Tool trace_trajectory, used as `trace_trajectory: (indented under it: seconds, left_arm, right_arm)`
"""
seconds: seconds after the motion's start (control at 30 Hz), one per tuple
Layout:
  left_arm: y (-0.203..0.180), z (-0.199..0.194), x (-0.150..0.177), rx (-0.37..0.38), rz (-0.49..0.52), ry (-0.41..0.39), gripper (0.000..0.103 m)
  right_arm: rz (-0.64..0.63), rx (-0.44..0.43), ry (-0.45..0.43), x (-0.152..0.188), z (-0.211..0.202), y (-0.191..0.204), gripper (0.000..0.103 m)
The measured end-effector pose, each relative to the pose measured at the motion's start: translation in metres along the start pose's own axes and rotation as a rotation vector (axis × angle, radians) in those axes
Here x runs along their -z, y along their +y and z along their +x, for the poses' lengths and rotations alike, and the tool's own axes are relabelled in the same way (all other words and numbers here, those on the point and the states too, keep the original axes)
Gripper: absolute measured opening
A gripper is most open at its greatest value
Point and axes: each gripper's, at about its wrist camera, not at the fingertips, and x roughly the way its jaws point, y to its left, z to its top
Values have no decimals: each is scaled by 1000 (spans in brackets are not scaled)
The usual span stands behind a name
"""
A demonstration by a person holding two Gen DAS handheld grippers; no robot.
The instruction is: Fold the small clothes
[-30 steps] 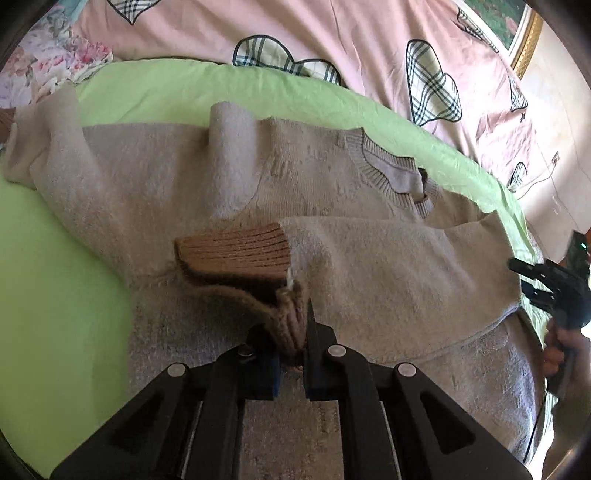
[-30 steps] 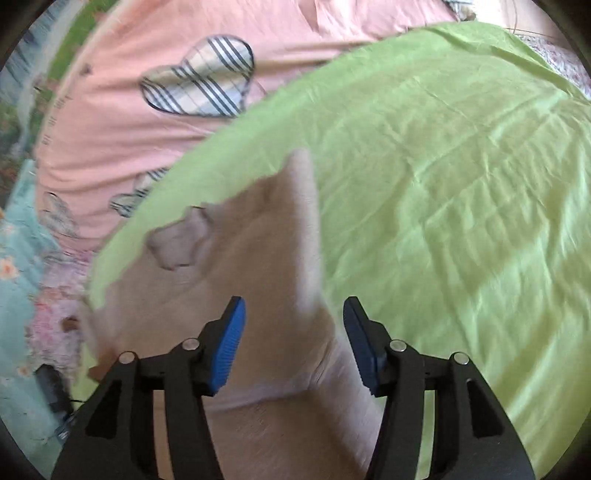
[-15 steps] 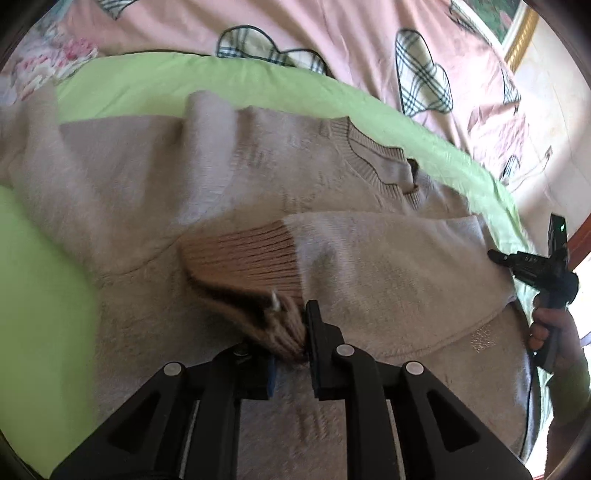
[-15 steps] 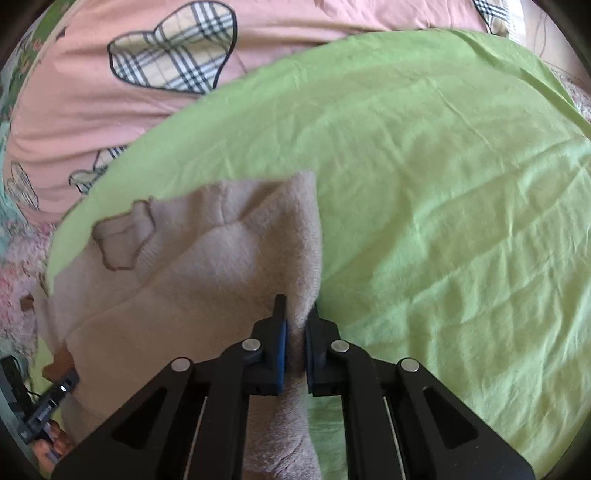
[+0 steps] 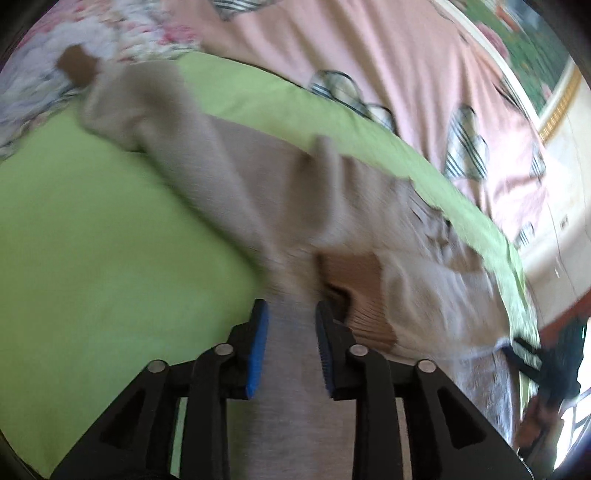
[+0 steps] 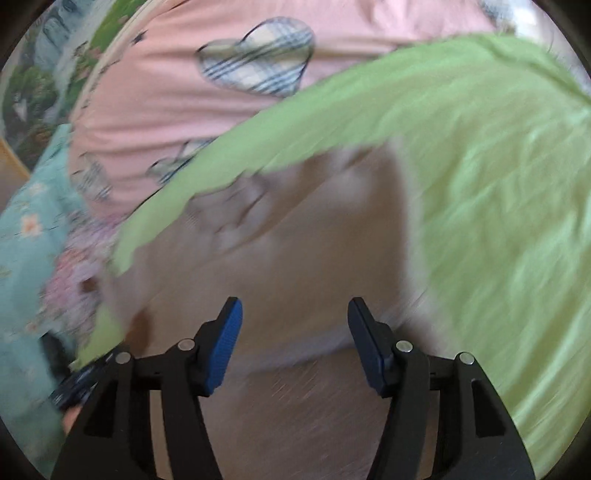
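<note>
A beige knit sweater (image 5: pixel 258 177) lies spread on a light green sheet (image 5: pixel 92 240). One sleeve is folded across its body, and the brown ribbed cuff (image 5: pixel 362 291) lies just right of my left gripper (image 5: pixel 290 314), which is open and empty over the sweater. The other sleeve stretches to the far left, ending in a brown cuff (image 5: pixel 75 64). In the right wrist view the sweater (image 6: pixel 295 258) fills the middle, and my right gripper (image 6: pixel 293 314) is wide open and empty above it. Both views are blurred by motion.
A pink cover with plaid hearts (image 5: pixel 388 55) lies beyond the green sheet (image 6: pixel 498 184). Floral bedding (image 5: pixel 110 22) is at the far left, teal floral fabric (image 6: pixel 29 240) in the right wrist view. The right gripper shows at the left wrist view's right edge (image 5: pixel 554 362).
The left gripper let go of the brown cuff, opened and swung left. The right gripper closed on the sweater's edge half a second ago and has now opened and released it.
</note>
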Motion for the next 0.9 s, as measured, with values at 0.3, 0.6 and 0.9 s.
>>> trace_trajectory:
  seconds: [0.3,0.6,0.9]
  left_arm:
    - [95,-2,-73,-250,-169,-127,60]
    - [167,39,-191,-323,-247,-197,56]
    - [131,13,-194,-254,-102,-285,3]
  right_arm:
    - [-85,-74,146,57,23,43,61]
    - [-140,-96,217,78,30,71,61]
    - [-152,-99,227,82,32,78,61]
